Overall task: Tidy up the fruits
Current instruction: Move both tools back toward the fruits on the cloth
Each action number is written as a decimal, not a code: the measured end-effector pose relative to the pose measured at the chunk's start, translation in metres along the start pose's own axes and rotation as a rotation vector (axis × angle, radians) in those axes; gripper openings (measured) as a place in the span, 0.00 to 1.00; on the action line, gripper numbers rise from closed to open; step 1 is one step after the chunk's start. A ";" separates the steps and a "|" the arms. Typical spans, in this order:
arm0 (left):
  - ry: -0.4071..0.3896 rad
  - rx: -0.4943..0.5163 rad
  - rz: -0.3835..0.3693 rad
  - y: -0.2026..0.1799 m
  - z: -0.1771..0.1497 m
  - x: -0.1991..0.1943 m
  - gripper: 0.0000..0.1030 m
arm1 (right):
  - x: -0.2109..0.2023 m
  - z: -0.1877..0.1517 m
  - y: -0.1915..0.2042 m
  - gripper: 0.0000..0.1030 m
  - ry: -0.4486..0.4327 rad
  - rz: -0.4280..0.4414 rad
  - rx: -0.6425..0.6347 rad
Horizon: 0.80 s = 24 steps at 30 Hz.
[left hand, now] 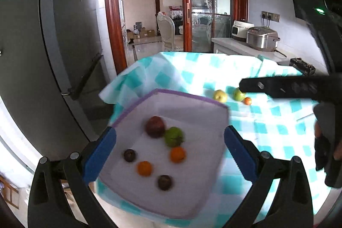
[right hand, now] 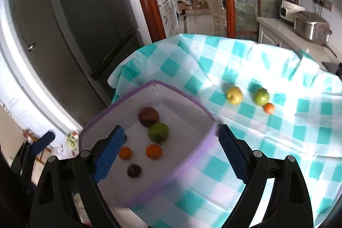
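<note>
a table draped in a teal-and-white checked cloth [right hand: 235, 61] is filling the middle of both views, with a dark fridge [right hand: 74, 14] standing to its left. on the near left part of the cloth a white bin with a purple rim [right hand: 175, 95] is sitting, and it is already holding most of the fruit: a large dark red fruit [right hand: 148, 116] touching a green fruit [right hand: 158, 131], two oranges [right hand: 154, 151] nearer the camera, and dark plums [right hand: 134, 170], two of them showing in the left wrist view.

three pieces are still lying out on the cloth, well apart from the bin: a yellow-green apple [right hand: 234, 95], a green apple [right hand: 261, 96] and a small orange fruit [right hand: 269, 108] just beside it. so the sorting is looking roughly two thirds done, with those three left to bring over.

the left gripper [left hand: 170, 153] is hanging above the bin with its blue pads spread wide and nothing between them. the right gripper [right hand: 171, 149] is also spread and empty, positioned over the bin's near right wall; in the left view its dark body is reaching above the loose apples.
</note>
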<state>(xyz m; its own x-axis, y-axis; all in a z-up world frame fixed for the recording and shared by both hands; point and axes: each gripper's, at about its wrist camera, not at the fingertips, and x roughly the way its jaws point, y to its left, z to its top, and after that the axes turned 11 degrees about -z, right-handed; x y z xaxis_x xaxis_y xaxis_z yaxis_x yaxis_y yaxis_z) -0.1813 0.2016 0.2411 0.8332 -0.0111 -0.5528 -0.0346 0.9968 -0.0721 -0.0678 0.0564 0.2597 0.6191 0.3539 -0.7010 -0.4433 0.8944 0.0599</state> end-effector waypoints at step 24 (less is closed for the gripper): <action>0.304 0.177 -0.151 -0.306 -0.078 0.071 0.98 | -0.056 -0.154 -0.309 0.85 0.081 -0.086 0.272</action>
<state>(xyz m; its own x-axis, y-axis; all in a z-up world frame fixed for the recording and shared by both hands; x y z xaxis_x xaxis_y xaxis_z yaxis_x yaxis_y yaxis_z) -0.1552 -0.1101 0.1592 0.6191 -0.1557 -0.7697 0.1943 0.9800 -0.0419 -0.0649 -0.2822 0.1707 0.5880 0.2608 -0.7657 -0.1949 0.9644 0.1788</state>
